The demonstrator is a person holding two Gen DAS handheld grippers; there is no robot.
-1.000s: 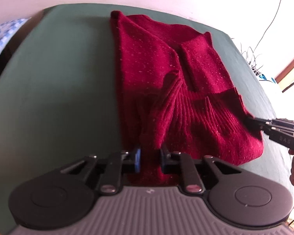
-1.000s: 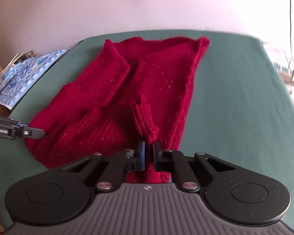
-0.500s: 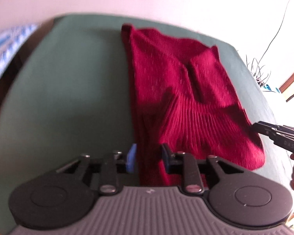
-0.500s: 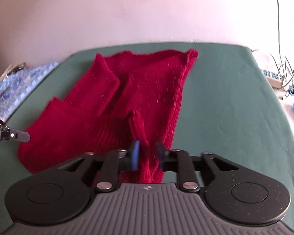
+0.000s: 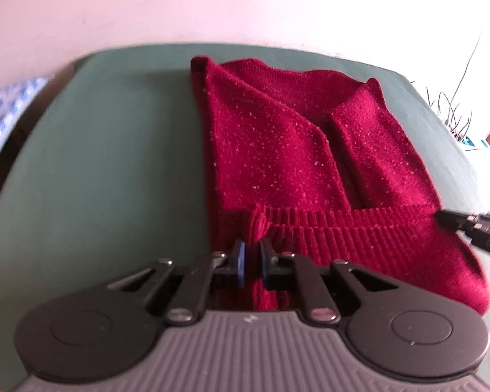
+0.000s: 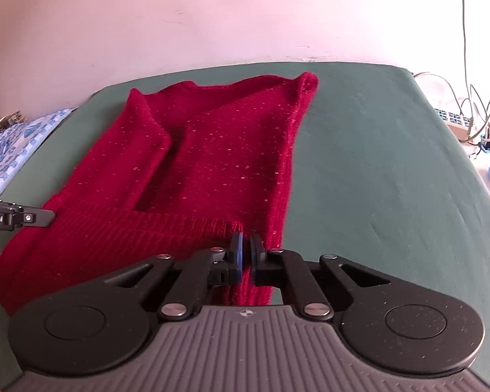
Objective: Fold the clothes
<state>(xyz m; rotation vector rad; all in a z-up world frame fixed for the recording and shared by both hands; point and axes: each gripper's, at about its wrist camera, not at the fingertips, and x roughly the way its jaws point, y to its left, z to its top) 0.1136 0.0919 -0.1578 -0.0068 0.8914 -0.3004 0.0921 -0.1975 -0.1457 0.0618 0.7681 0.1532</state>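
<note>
Red knit fills both wrist views: a sweater lies on the green surface, with its ribbed hem drawn up and folded over the body.

In the left view, at 6 o'clock, the left tongs are closing on a bunched bit of the hem at the sweater's left edge; red knit sits between the blue pad and the black one, and the pads press on it. At 3 o'clock the black tips of the right tongs meet the other end of the hem.

In the right view, at 6 o'clock, the right tongs are drawn together on a thin pinch of the hem near the sweater's right edge, with red knit showing between the pads and below them. At 9 o'clock the left tongs reach in from the frame edge, their tip touching the hem's far end.

Beyond the hem the sweater runs flat toward 12 o'clock. A sleeve is folded in over the body along one side, and the far corner curls up a little at the top.

Farther out, a blue patterned cloth lies at 9 to 10 o'clock off the surface. Cables and a white power strip sit at 2 o'clock. A pale wall closes the view at 12 o'clock.
</note>
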